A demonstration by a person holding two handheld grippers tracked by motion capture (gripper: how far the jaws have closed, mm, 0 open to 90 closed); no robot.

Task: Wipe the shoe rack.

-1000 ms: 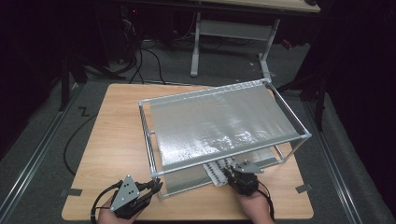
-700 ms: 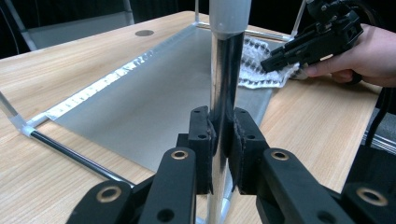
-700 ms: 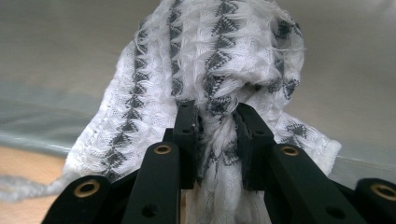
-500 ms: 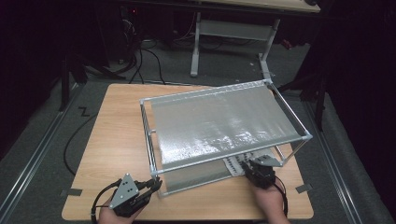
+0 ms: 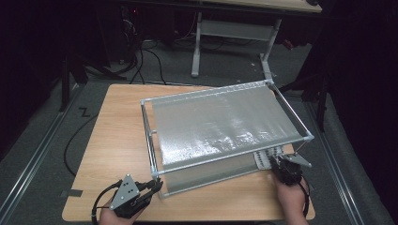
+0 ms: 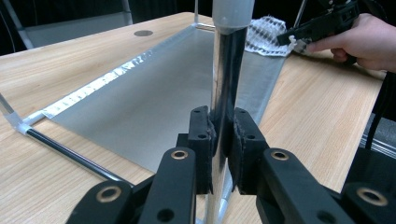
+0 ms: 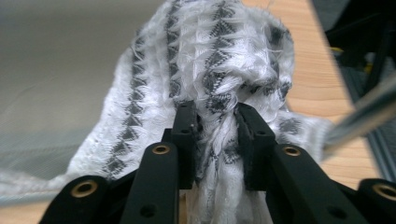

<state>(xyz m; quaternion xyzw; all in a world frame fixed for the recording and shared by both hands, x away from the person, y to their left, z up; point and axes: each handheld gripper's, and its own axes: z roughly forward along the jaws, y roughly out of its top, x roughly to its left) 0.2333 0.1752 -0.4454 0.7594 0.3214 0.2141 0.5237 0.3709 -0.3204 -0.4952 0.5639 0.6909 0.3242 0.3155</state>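
A pale wood-grain worktop (image 5: 117,140) sits in the middle of the high view on a grey carpeted floor (image 5: 42,140). The room around it is dark. A second table's white legs (image 5: 197,47) stand at the top centre, and black cables (image 5: 150,61) lie on the floor at the upper left.

On the worktop stands one metal frame (image 5: 150,136) carrying a sloping silver-grey sheet (image 5: 220,122), which covers the centre and right of the view. A second stretch of the same sheet lies flat beneath it, along the lower edge.

There is one patterned cloth (image 5: 265,157), white with grey zigzag stripes. It lies at the lower right of the high view, just under the frame's near right corner.

There are two sets of tongs. The left tongs (image 6: 223,140) are clamped on the frame's upright corner post (image 6: 229,88); in the high view they sit at the lower left (image 5: 153,186). The right tongs (image 7: 215,135) are closed on a bunched fold of the cloth (image 7: 219,60), having just closed further on it; they appear at the lower right of the high view (image 5: 278,164).
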